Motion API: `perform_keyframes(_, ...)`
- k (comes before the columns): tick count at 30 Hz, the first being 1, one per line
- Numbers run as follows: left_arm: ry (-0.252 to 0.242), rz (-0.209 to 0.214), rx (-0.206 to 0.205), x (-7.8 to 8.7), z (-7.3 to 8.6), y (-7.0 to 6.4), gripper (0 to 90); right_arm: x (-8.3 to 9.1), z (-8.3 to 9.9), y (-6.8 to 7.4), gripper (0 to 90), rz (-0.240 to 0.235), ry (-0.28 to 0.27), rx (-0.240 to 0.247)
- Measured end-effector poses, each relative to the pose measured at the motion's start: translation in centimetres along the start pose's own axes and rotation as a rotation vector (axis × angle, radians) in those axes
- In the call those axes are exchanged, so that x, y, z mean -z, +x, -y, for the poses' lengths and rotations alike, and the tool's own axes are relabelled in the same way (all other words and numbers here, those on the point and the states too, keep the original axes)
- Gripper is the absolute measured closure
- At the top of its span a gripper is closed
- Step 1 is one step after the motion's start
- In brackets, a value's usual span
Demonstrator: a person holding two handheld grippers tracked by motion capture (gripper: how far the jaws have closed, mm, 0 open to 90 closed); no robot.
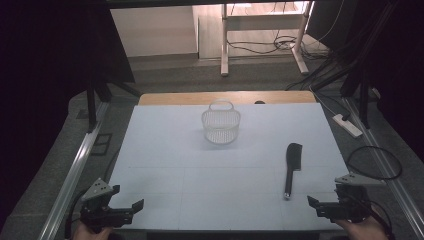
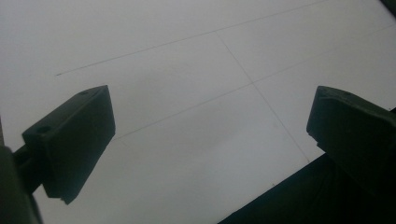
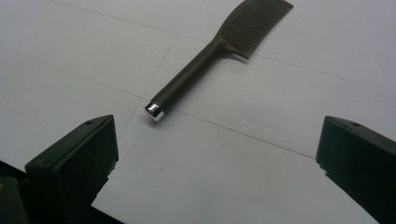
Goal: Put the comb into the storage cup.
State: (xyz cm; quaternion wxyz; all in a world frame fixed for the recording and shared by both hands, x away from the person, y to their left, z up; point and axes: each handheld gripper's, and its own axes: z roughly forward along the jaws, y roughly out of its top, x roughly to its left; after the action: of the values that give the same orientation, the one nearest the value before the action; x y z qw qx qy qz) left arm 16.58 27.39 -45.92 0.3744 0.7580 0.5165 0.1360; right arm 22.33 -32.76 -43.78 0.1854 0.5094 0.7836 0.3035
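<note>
A black comb (image 1: 292, 167) with a silver-capped handle lies on the white table (image 1: 165, 150) at the right, handle toward me; in the right gripper view the comb (image 3: 219, 51) lies just ahead of the jaws. A small white wire basket (image 1: 221, 123) with a handle stands upright at the table's far middle. My left gripper (image 1: 131, 210) rests open at the front left corner, nothing between its jaws. At the front right corner my right gripper (image 1: 316, 206) is open too, a short way from the comb's handle end.
A wooden strip (image 1: 225, 97) borders the table's far edge. Metal rails (image 1: 75, 170) run along both sides. A white power strip (image 1: 347, 125) and cables lie on the floor at the right. A desk frame (image 1: 260, 35) stands beyond the table.
</note>
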Motion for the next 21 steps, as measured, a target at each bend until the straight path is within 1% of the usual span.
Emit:
perform_keyframes(3,0.001,0.003,0.002,0.0,0.0,0.0,2.1,-0.1,-0.3,0.0,0.0,-0.015,-0.001,0.017)
perform_keyframes(5,0.004,0.005,0.006,-0.1,0.0,0.1,2.2,-0.2,-0.6,0.0,0.0,-0.028,-0.015,0.028)
perform_keyframes(8,0.005,0.008,0.006,-0.1,-0.1,0.1,2.3,-0.3,-1.1,0.0,0.0,-0.045,-0.025,0.022)
perform_keyframes(16,0.011,0.009,-0.005,-0.1,-0.1,0.0,2.3,-0.8,-1.9,0.0,0.0,-0.048,-0.012,0.049)
perform_keyframes(19,0.014,0.008,-0.006,-0.1,-0.1,0.0,2.2,-1.0,-2.1,0.0,0.0,-0.05,-0.018,0.056)
perform_keyframes(21,0.017,0.007,-0.007,-0.2,-0.1,0.0,2.1,-1.2,-2.4,0.0,0.0,-0.066,-0.011,0.07)
